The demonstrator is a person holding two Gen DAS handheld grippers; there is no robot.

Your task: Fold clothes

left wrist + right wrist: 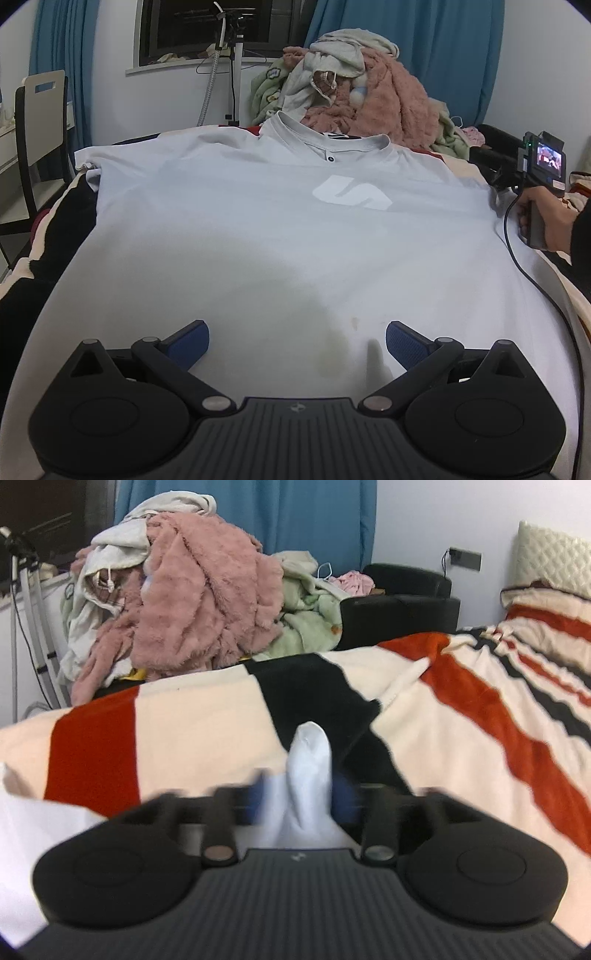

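Observation:
A pale grey T-shirt [258, 229] with a white logo lies flat on the bed, collar toward the far side. My left gripper [297, 341] hovers open over its lower middle, blue pads wide apart, nothing between them. In the left wrist view the right gripper [496, 181] sits at the shirt's right sleeve edge, held by a person's hand [550, 225]. In the right wrist view my right gripper [301, 799] is shut on a pinched fold of the T-shirt fabric [308, 760], which sticks up between the blurred blue pads.
A pile of clothes [354, 88] with a pink fleece [199, 602] is heaped beyond the collar. The striped red, black and cream blanket [480, 720] covers the bed. A cable [532, 280] trails across the shirt's right side. A chair [37, 122] stands at left, a tripod [232, 74] behind.

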